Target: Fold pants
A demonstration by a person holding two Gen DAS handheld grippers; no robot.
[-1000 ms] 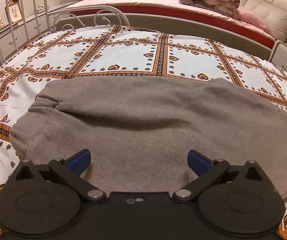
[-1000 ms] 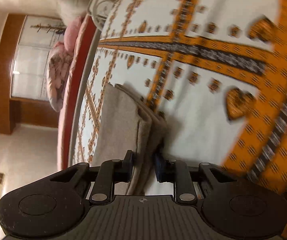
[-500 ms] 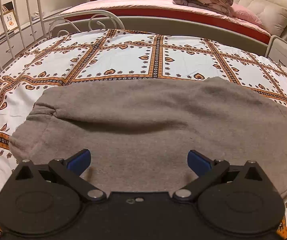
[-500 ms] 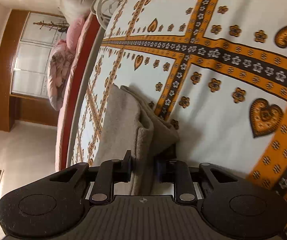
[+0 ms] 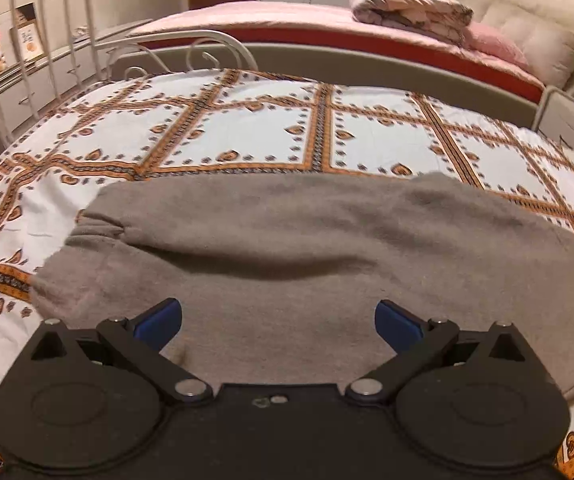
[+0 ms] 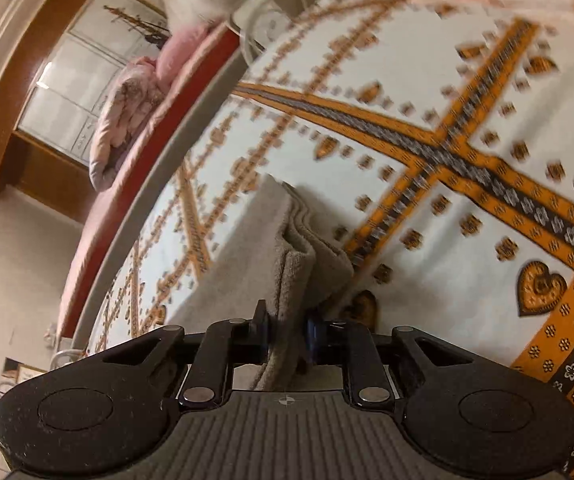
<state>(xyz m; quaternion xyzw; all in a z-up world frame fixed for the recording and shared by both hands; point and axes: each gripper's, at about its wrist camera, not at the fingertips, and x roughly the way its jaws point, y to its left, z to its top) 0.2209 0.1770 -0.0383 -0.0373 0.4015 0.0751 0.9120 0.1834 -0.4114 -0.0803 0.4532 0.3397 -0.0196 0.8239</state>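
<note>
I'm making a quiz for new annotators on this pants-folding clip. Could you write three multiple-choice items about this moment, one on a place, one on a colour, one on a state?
1. Where do the grey pants lie?
A. on the floor
B. on the patterned bedspread
C. on a chair

2. What colour are the left gripper finger pads?
A. blue
B. red
C. green

3. What is the right gripper doing?
A. hanging open above bare bedspread
B. shut on a pillow
C. shut on the stacked edge of the pants

Answers: 1 B, the pants spread across the orange-and-white bedspread; 2 A, both pads show blue; 3 C, the layered grey fabric sits pinched between its fingers.
</note>
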